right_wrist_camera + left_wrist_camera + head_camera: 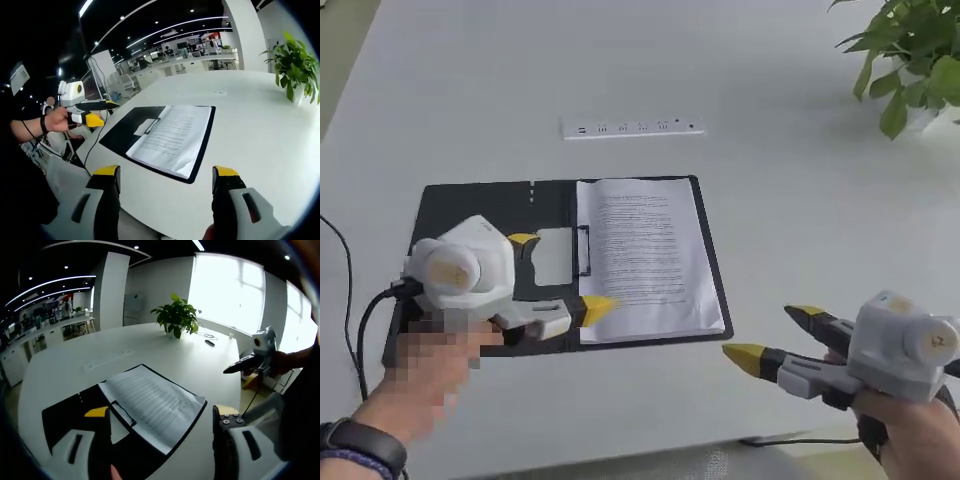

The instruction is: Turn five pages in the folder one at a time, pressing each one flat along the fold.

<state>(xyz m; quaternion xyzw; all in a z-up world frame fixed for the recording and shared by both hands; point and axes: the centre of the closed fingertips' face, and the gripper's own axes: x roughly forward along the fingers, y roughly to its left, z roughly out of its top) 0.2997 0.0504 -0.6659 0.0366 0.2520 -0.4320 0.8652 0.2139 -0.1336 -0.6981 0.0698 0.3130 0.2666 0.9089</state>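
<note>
White table [800,200], one, carrying all items below. Black cable [342,262], one, curving along the left edge of the table towards the person's left hand [425,370], which wears one dark wristband [360,440]. Left gripper [560,273], one, white body with two yellow-tipped jaws, spread wide with nothing between them; in the head view it sits over the near left part of the folder, and the right gripper view shows it held in the air, apart from the folder. Black flat folder [460,205], one, lying open on the table at centre-left; its left inner cover carries one small pale sheet [555,255], and one black clip [585,250] runs beside the fold. Stack of white printed pages [645,250], one, lying flat on the folder's right half; the number of sheets cannot be told. White oblong power strip [632,127], one, on the table beyond the folder, apart from it. Right gripper [776,333], one, of the same build, jaws spread and empty, held to the right of the folder's near right corner and apart from it. Green leafy plant [910,60], one, at the far right corner.
</note>
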